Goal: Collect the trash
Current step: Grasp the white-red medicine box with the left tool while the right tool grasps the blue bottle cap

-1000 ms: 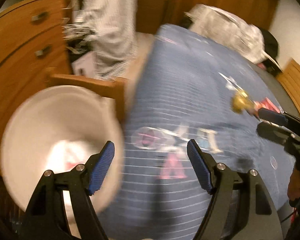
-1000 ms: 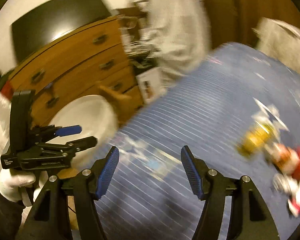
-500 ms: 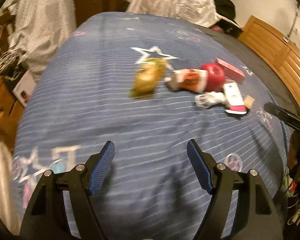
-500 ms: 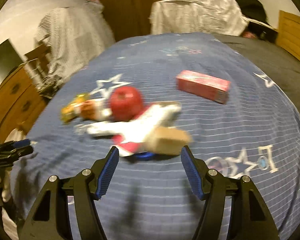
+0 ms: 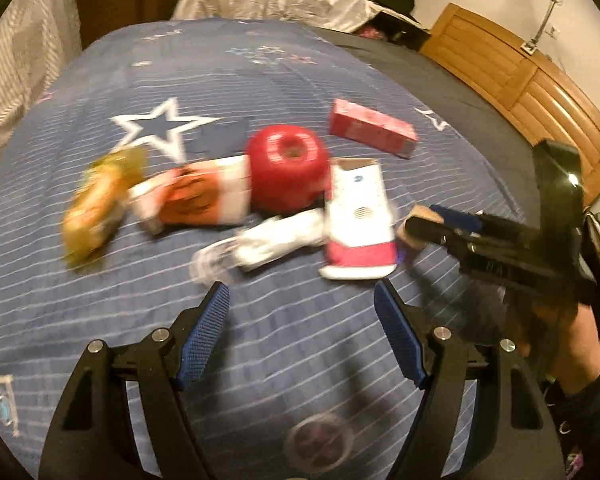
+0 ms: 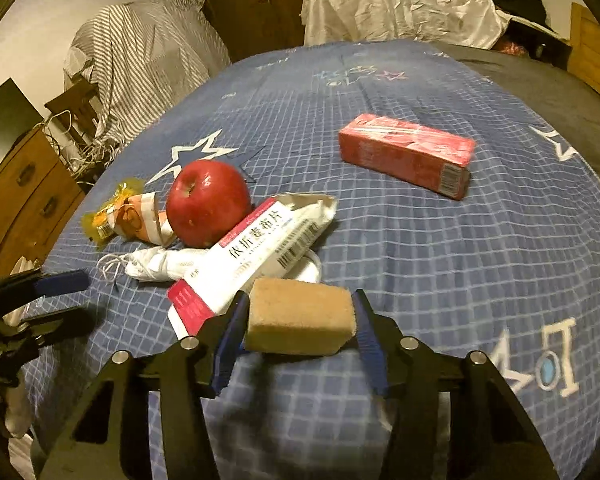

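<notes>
Trash lies on a blue star-print bedspread point(image 6: 440, 240): a red apple point(image 6: 208, 202), a white-and-pink medicine box point(image 6: 256, 252), a pink carton point(image 6: 406, 154), an orange-white wrapper point(image 6: 140, 220), a yellow wrapper point(image 6: 104, 216) and a crumpled white bag point(image 6: 160, 262). My right gripper point(image 6: 300, 300) is closing its jaws on a tan sponge block point(image 6: 298, 322), and both pads touch its sides. In the left wrist view the same block point(image 5: 414, 236) shows at the right gripper's tips. My left gripper point(image 5: 300, 292) hovers open over bare bedspread, just short of the medicine box point(image 5: 358, 224).
A wooden dresser point(image 6: 24, 196) stands left of the bed, with a striped garment point(image 6: 140, 64) draped over a chair behind it. A white sheet heap point(image 6: 400, 4) lies at the far end. A wooden headboard point(image 5: 520, 80) and dark blanket point(image 6: 560, 92) are on the right.
Both views swung from the white bin by the dresser to the trash pile on the bed. The right gripper's jaws narrowed around the tan sponge block.
</notes>
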`<move>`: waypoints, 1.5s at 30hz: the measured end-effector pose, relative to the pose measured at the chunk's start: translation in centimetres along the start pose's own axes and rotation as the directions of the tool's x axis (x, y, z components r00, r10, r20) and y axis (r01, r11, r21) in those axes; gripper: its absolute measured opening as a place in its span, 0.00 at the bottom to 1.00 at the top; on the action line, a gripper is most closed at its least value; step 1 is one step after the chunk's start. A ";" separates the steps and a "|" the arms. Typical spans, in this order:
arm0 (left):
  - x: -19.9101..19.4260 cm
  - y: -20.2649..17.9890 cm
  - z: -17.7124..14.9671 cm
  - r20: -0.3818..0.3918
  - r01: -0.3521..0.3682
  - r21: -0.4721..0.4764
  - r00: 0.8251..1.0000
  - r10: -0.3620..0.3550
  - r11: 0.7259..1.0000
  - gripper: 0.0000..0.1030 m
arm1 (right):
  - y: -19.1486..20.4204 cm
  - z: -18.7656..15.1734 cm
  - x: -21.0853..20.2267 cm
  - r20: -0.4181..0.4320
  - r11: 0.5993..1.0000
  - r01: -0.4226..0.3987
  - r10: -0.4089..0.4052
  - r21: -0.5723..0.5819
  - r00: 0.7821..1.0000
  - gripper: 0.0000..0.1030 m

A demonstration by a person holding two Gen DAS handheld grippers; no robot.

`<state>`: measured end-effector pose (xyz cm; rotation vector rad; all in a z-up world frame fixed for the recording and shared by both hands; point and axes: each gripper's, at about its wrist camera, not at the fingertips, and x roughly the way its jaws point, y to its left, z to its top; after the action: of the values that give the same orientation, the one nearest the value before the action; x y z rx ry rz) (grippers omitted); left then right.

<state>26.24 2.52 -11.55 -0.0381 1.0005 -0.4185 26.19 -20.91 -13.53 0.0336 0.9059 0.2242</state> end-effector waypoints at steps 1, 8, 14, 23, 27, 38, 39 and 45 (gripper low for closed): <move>0.5 -0.5 0.4 -0.001 0.010 0.004 1.000 -0.010 1.000 0.70 | -0.5 -0.4 -0.7 0.007 1.000 0.001 -0.001 -0.006 1.000 0.51; 5.2 -4.0 2.6 -0.047 0.051 0.052 0.998 -0.048 0.997 0.70 | -4.5 -5.3 -5.0 -0.007 0.993 -0.045 0.045 -0.111 0.999 0.51; 8.5 -5.1 3.3 -0.064 0.017 0.045 0.998 -0.014 0.999 0.69 | -4.9 -8.2 -6.4 -0.007 0.978 -0.073 0.073 -0.193 0.997 0.51; 8.1 -5.8 2.3 -0.051 -0.031 0.089 0.998 0.036 0.996 0.48 | -4.9 -9.7 -6.9 0.022 0.985 -0.074 0.079 -0.155 0.997 0.68; 5.4 -4.6 -0.1 -0.042 -0.016 0.090 0.999 0.019 0.996 0.48 | -4.8 -9.2 -8.5 0.060 0.982 -0.070 0.082 -0.173 0.995 0.70; -1.7 -1.2 -6.3 -0.027 -0.062 0.147 0.997 0.067 0.987 0.69 | 0.5 -5.9 -6.9 -0.017 0.956 -0.088 0.087 -0.280 0.996 0.70; -2.0 -1.3 -5.9 -0.009 -0.055 0.141 0.998 0.057 0.988 0.73 | 0.7 -5.5 -6.4 -0.035 0.956 -0.084 0.077 -0.280 0.996 0.70; 2.0 -2.5 -3.8 -0.072 -0.056 0.164 0.995 0.069 0.985 0.77 | 1.3 -2.6 -2.4 -0.147 0.958 -0.064 0.023 -0.279 0.989 0.65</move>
<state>23.21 0.13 -14.73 0.1562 1.0388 -0.4449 22.53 -20.31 -13.13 -0.2312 1.0090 0.3998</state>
